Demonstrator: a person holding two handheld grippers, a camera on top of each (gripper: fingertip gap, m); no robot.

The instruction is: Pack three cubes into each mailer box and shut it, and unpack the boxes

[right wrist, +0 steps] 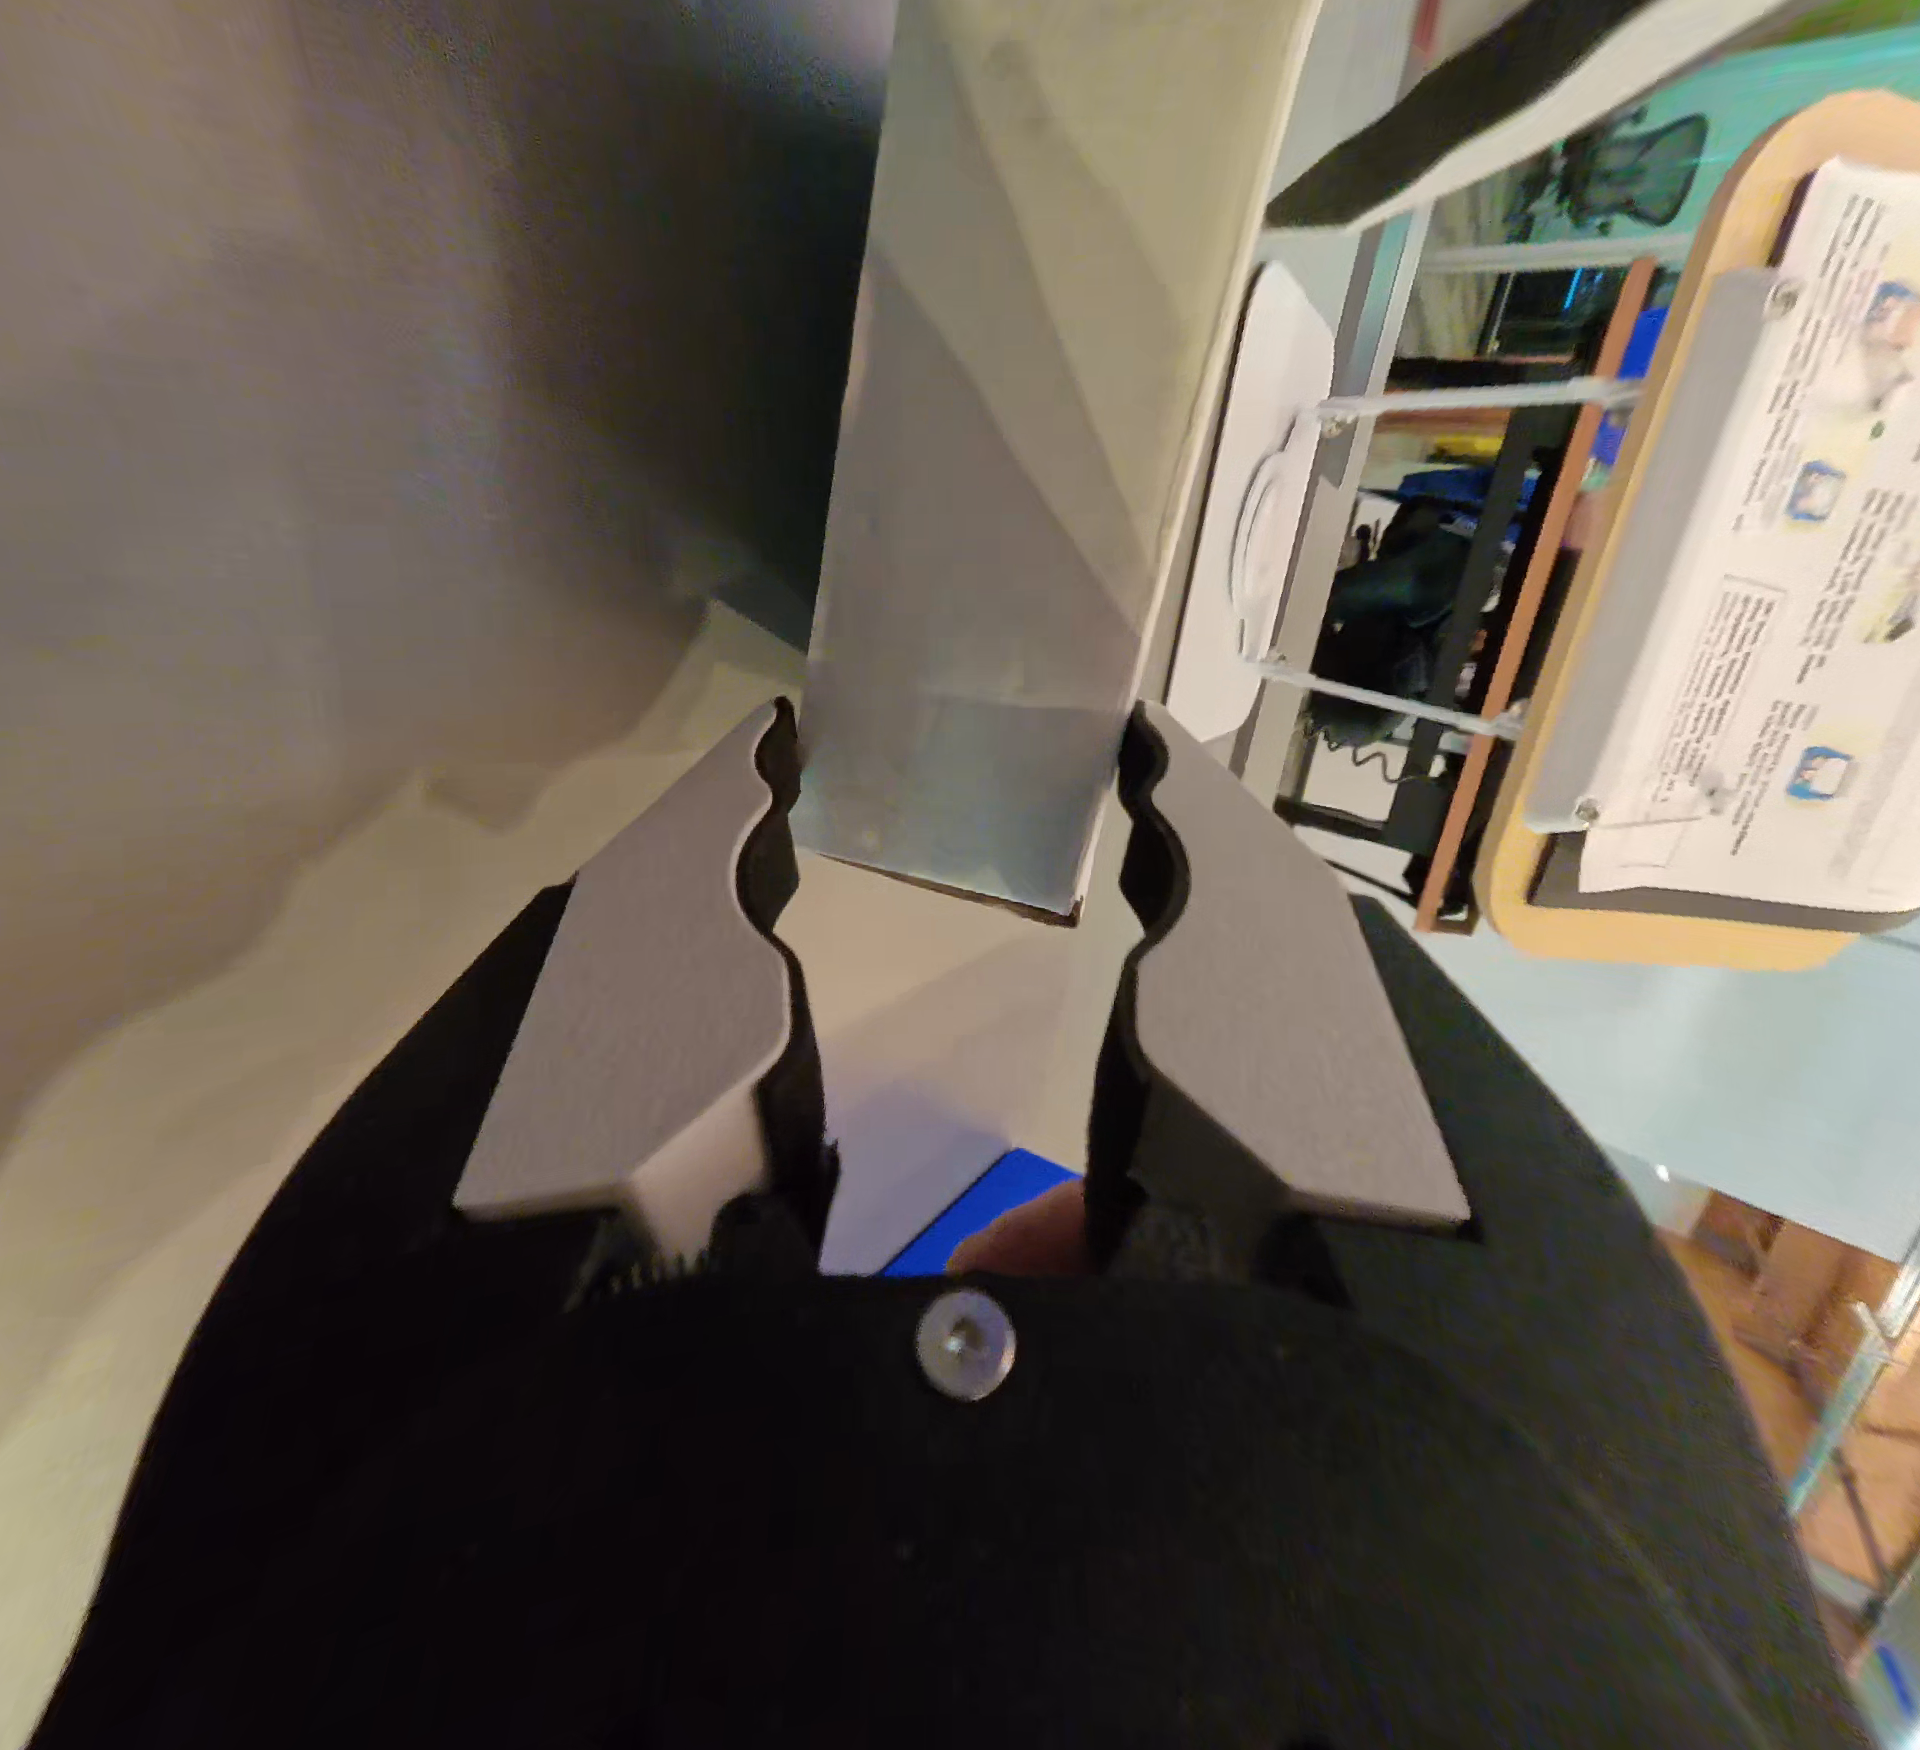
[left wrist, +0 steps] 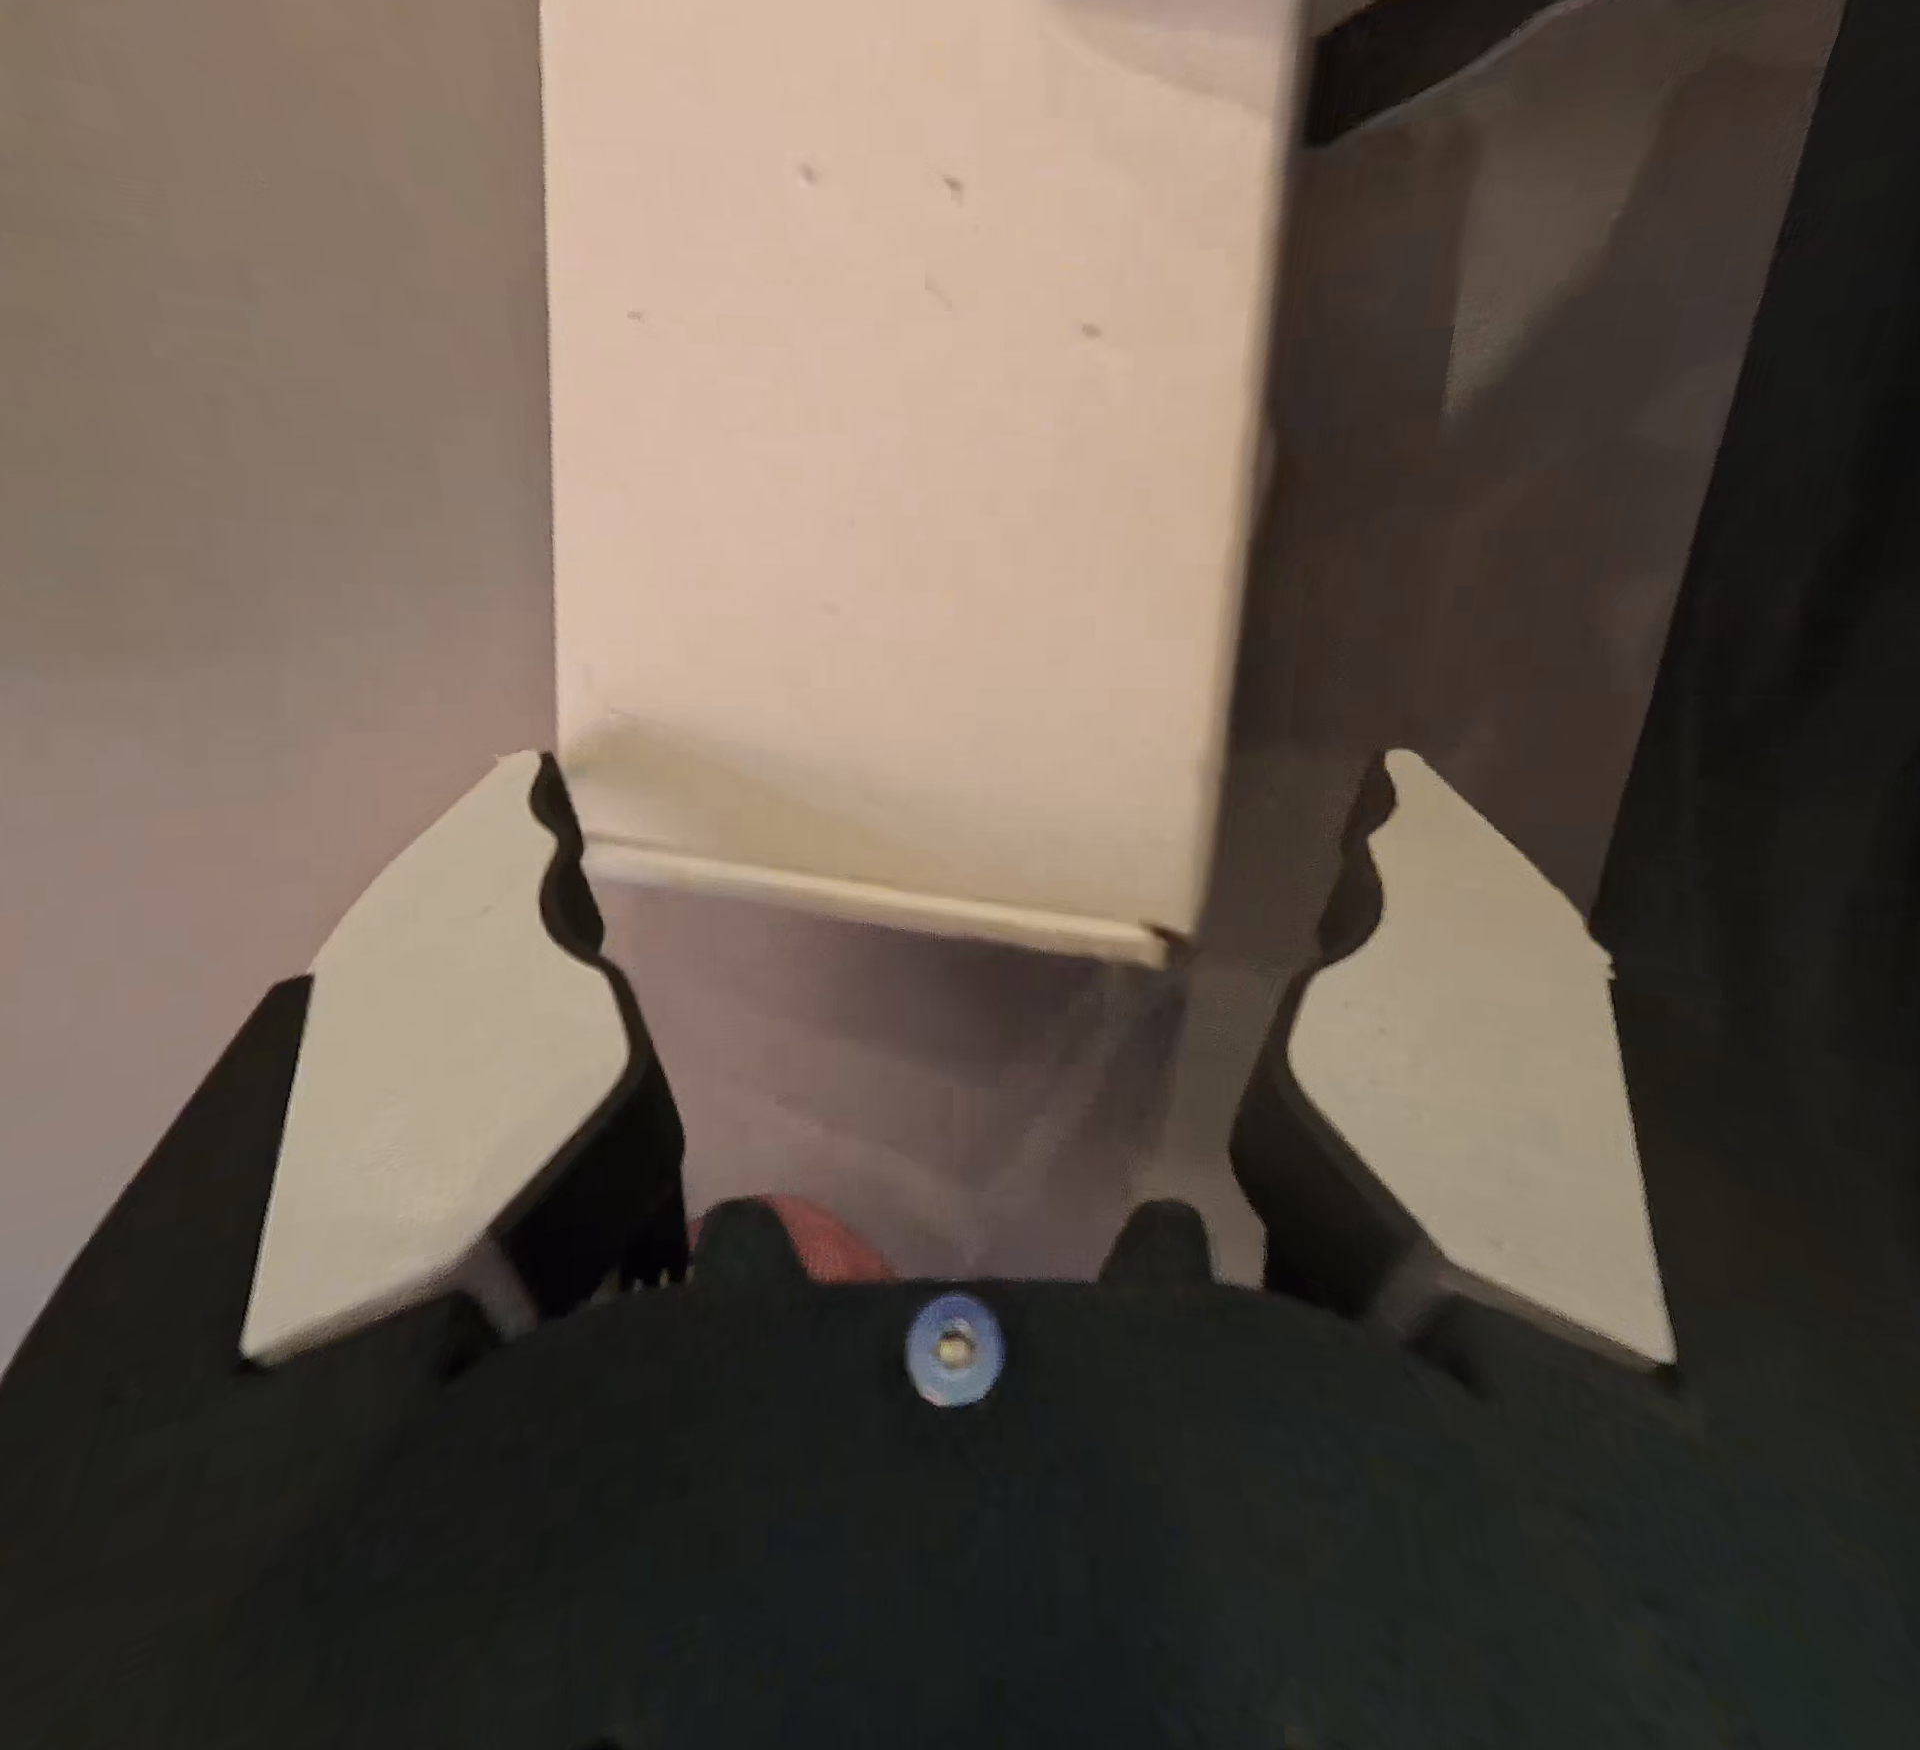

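The white cardboard mailer box [left wrist: 904, 412] stands straight ahead of the left gripper [left wrist: 966, 817], its long axis running away from the camera and its near end just between the fingertips; the jaws are spread wider than the box, touching nothing I can make out. The right gripper [right wrist: 956, 765] holds its jaws closed against both sides of a narrow white box panel [right wrist: 966, 495], so by my judgement the right is the nearer one. Blur leaves the desk's edges unclear, no cubes can be identified, and only a blue corner [right wrist: 987, 1212] shows behind the right fingers.
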